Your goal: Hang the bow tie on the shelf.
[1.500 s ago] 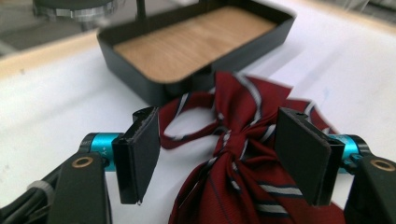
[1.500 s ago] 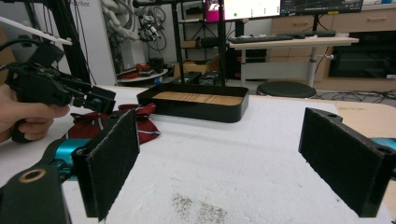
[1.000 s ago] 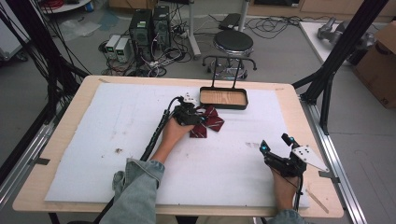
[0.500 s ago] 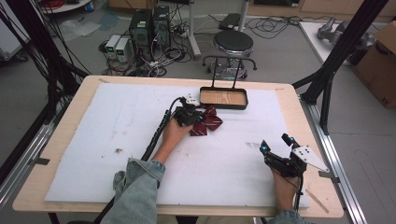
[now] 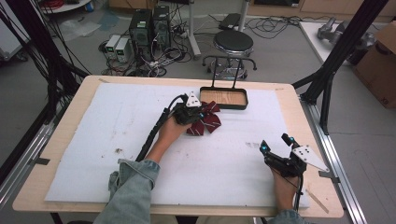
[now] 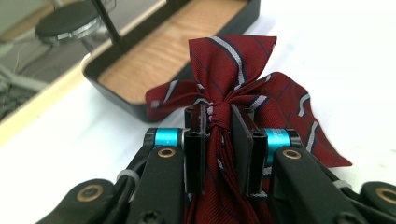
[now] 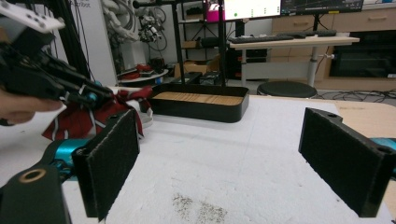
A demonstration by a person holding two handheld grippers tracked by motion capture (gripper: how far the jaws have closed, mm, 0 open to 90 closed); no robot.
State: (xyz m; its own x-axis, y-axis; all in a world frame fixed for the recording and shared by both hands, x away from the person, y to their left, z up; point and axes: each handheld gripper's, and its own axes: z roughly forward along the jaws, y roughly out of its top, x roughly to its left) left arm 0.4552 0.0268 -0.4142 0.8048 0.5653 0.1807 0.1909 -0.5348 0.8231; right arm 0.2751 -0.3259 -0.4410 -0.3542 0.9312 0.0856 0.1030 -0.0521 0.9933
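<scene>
Striped maroon bow tie (image 6: 233, 88) pinched at its knot.

Our left gripper (image 5: 198, 113) has just clamped down, jaws pinched tight with cloth between them, forearm in a denim sleeve (image 5: 133, 179) stretched up toward mid-table. Our right gripper (image 5: 274, 142) sits low near the right edge, jaws spread wide apart, hand (image 5: 283, 186) just gripping its back end.

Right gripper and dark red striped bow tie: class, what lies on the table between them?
Nothing but bare white foam mat with a few dark specks, in the high view, separates the right gripper from the dark red striped bow tie.
</scene>
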